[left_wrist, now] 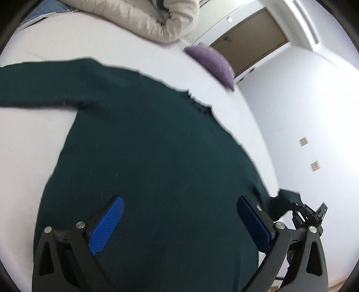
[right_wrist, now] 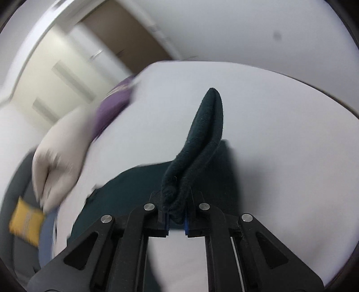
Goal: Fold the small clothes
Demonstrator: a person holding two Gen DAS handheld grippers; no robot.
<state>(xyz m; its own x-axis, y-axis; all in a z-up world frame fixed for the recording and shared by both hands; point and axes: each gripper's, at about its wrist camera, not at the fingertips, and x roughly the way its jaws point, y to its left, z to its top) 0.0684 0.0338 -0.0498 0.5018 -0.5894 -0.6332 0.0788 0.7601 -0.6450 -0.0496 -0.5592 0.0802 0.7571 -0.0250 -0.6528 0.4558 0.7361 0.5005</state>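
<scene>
A dark green sweater (left_wrist: 157,146) is lying spread on the white bed (left_wrist: 33,139), one sleeve reaching out to the far left. The left tool (left_wrist: 179,215) is hovering over the near body of the garment with its blue pads (left_wrist: 107,224) standing wide apart and gripping nothing. The right tool (right_wrist: 176,221) is clamping a bunched fold of the sweater's edge (right_wrist: 202,139), which is standing up beyond its fingers; in the left view that same tool (left_wrist: 307,215) is sitting at the near right of the garment. A rolled beige duvet (left_wrist: 145,20) and a purple cushion (left_wrist: 213,63) are lying at the far side, well apart from the work.

Judgement: a side or sleeve fold is in hand. To do it well, the right tool should be carrying its edge across level and keeping the cloth taut, while the left tool is pinning or taking the body near the fold line so the knit is not dragging. Both views are blurring; slower travel would be helping alignment.
</scene>
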